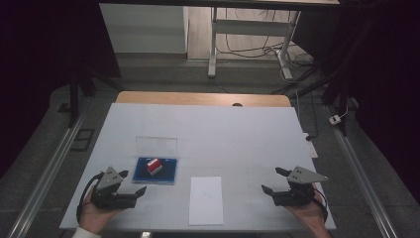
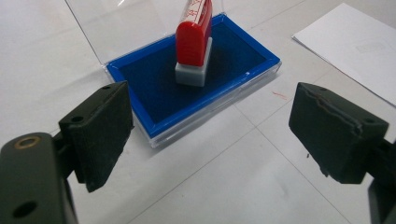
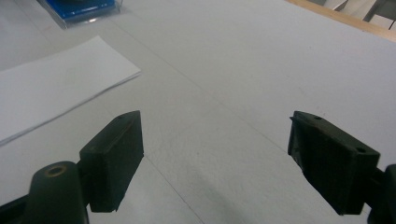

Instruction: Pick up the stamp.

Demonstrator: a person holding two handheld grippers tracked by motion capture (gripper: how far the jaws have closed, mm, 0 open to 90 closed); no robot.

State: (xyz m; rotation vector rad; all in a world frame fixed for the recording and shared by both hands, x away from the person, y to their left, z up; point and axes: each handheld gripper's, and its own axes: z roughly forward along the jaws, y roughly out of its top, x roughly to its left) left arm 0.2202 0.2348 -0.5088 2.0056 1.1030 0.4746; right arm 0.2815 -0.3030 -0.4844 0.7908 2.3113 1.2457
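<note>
My left tongs [image 1: 130, 182] rest low at the tabletop's [image 1: 237, 134] near left, palm under them, jaws spread wide and empty, aimed at the red stamp [image 2: 194, 39] standing upright in the blue ink pad [image 2: 159, 88]. A paper sheet [image 1: 206, 200] lies at centre. My right tongs [image 1: 276, 180] mirror them, wide and empty.

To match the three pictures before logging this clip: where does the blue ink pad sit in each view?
High view: the blue ink pad lies left of centre, just ahead of the left gripper, with the red stamp standing on it.
Left gripper view: upper centre, beyond the open jaws.
Right gripper view: only a corner at the top left edge.
Shared landmark: the white paper sheet beside the pad.
</note>
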